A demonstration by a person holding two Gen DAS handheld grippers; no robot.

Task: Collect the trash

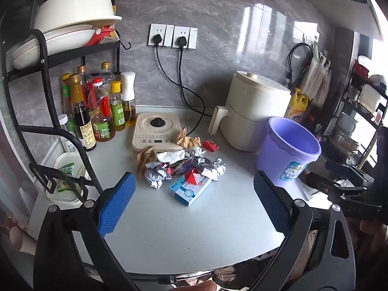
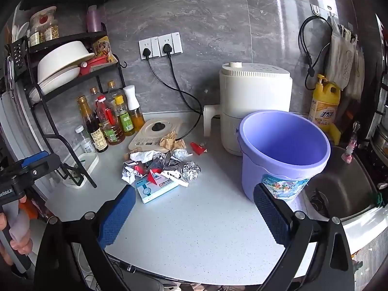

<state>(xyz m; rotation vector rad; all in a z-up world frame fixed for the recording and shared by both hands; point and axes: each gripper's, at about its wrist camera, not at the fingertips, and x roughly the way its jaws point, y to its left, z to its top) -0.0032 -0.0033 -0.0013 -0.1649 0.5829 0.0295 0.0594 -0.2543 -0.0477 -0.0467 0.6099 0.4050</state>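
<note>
Both claws, left gripper (image 1: 194, 206) and right gripper (image 2: 194, 214), hang wide open and empty above the speckled countertop (image 2: 206, 230), short of the trash pile (image 1: 180, 167) beside the purple bucket (image 2: 283, 155). Light crumpled paper and the foil ball (image 2: 190, 170) could roll or scatter if nudged (the flat medicine box (image 1: 190, 190) may slip between smooth pads)

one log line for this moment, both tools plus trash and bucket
left tool open, empty | right tool open, empty | trash pile on counter | purple bucket upright, nothing seen inside
</note>
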